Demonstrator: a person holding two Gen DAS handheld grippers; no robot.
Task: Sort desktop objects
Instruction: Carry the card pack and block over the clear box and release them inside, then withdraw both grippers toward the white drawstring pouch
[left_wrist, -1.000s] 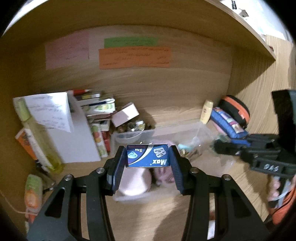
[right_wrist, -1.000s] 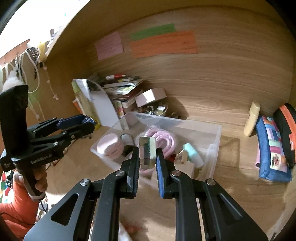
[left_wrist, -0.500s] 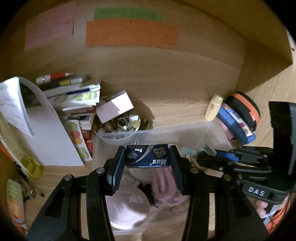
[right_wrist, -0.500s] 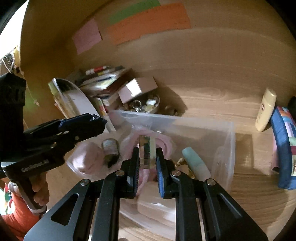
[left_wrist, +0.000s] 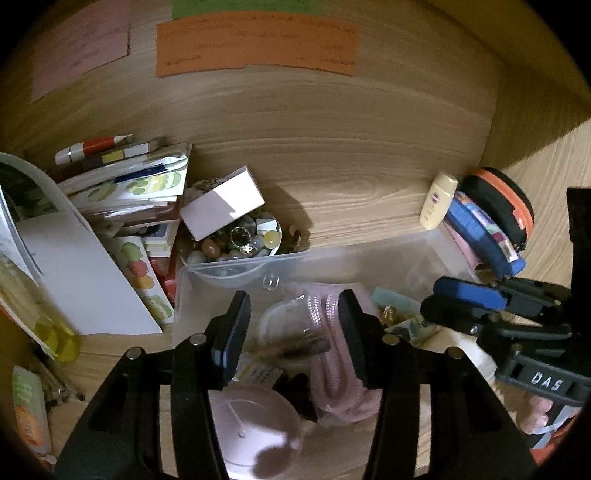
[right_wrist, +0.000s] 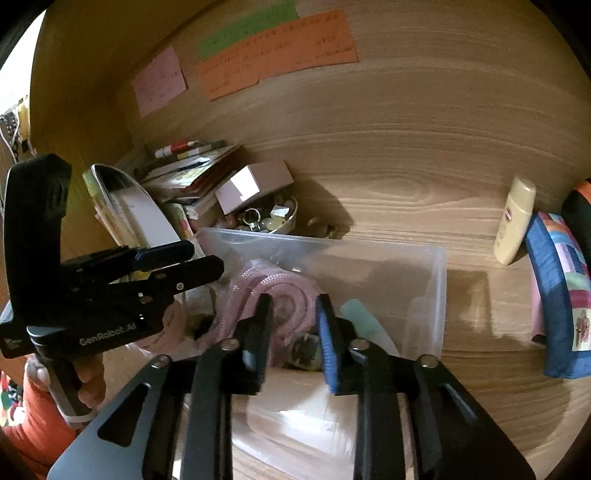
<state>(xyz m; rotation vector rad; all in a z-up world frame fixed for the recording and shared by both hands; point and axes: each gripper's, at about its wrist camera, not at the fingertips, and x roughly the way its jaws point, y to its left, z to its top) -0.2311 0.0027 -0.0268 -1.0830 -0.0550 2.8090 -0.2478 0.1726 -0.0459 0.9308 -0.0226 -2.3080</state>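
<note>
Now both claws, left claw (left_wrist: 293, 332) and right claw (right_wrist: 293, 332), gape above the clear bin (left_wrist: 369, 254).

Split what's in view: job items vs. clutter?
Job: left tool and right tool, both open over the clear plastic bin; pink rope inside it.
Clutter: lotion bottle, bead bowl, orange note, blue pouch.

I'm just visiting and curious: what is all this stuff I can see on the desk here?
Clear plastic bin: one, centre of the desk.
Pink rope: one coil, inside the bin.
Pink round case: one, bin's near end.
Bowl of trinkets: one, behind the bin.
Small box: one, pale pink, on the bowl.
Sticky notes: three, pink, green, orange, on the back wall.
Lotion bottle: one, cream, leaning at right.
Left gripper: open, above the bin.
Right gripper: open, above the bin.
</note>
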